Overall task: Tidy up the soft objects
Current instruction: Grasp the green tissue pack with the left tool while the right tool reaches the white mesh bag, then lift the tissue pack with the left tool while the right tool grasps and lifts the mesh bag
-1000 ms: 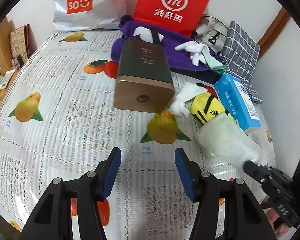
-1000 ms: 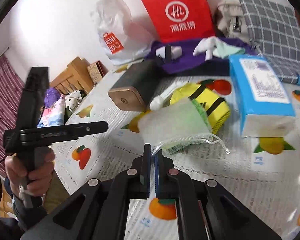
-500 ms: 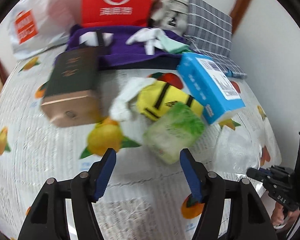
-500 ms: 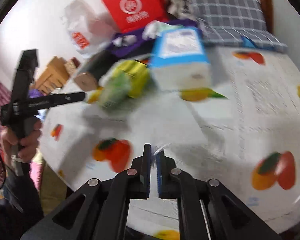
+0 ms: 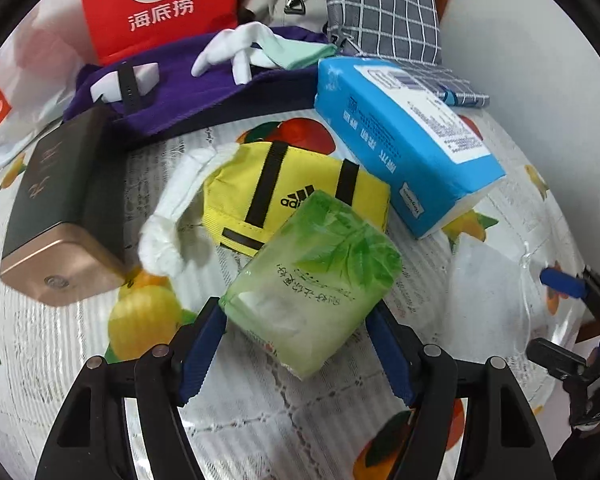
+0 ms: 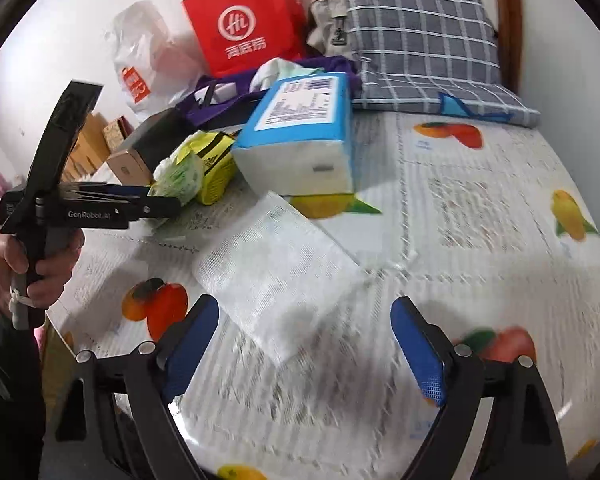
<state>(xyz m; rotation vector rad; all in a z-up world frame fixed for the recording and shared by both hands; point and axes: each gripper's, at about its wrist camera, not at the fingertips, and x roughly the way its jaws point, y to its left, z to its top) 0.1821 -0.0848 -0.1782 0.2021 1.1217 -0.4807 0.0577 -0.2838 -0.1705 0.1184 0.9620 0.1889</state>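
- Plastic-covered fruit-print table (image 5: 80, 360) carries everything; a clutter of goods sits toward its far side, bare cloth nearer the cameras.
- Checked pillow (image 6: 420, 36) and red bag (image 5: 160, 4) stand against the wall at the back, with a purple cloth (image 5: 188, 72) spread before them.
- Blue tissue pack (image 5: 400, 136) lies just right of the pile, one corner close to the yellow pouch (image 5: 300, 196).
- Dark box (image 5: 64, 208) with a gold end lies on the left, a crumpled white cloth (image 5: 168, 224) between it and the pouch.
- White mesh bag (image 6: 276, 276) lies flat and alone on the table, in front of the right gripper (image 6: 304, 348). It looks thin, limp and very light; I judge it would slide on the smooth cover, so a pinch at an edge or its drawstring suits it better than a broad grab.
- Green wipes pack (image 5: 316, 276) leans on the pouch, its near end between the blue pads of the left gripper (image 5: 296, 348).
- Left tongs are spread, pads on either side of the pack; the left pad seems to touch it, the right one stands just clear, and nothing is pinched yet.
- Right tongs are spread wide and hold nothing.
- The pack looks soft and squashy in slippery film, light to lift. I judge a firm squeeze across its short width, near the middle rather than the very end, would keep it from drooping or slipping out.
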